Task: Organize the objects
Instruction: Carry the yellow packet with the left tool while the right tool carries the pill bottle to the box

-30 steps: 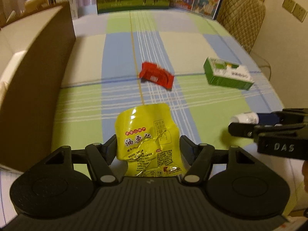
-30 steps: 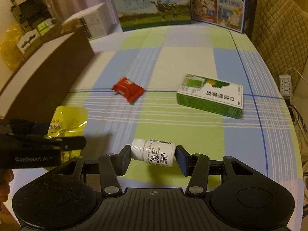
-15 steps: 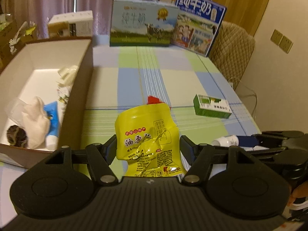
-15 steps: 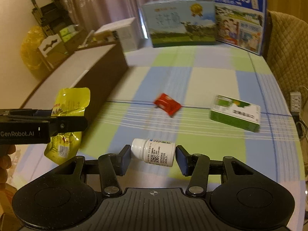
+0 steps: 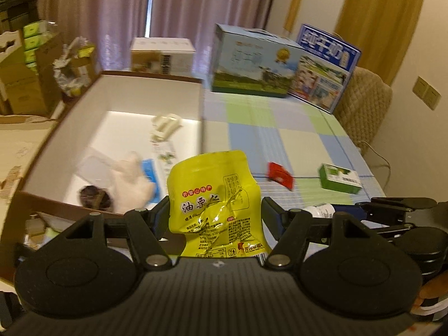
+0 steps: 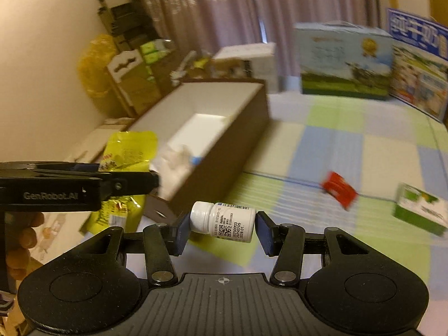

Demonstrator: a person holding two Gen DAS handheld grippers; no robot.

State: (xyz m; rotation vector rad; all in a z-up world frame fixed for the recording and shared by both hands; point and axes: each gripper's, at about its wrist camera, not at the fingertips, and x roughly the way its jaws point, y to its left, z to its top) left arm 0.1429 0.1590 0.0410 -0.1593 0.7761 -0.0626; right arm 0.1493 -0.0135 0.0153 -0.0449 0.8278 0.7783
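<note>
both grippers now ride higher than a second ago, box interior in view. left gripper (image 5: 215, 218), jaws clenched on yellow pouch (image 5: 214, 198); right gripper (image 6: 222, 228), jaws clenched on white bottle (image 6: 222, 221). i judge: transfer step, next lowering over open box (image 5: 112, 95). on bench (image 5: 280, 128): red packet (image 5: 280, 174), green carton (image 5: 339, 178); box wall in the way.

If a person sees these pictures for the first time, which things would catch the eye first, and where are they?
First comes the yellow snack pouch, held upright in the left gripper at the bottom centre, in front of the open brown box. Next is the white pill bottle, clamped sideways in the right gripper. On the checked tablecloth behind lie a red packet and a green carton.
</note>
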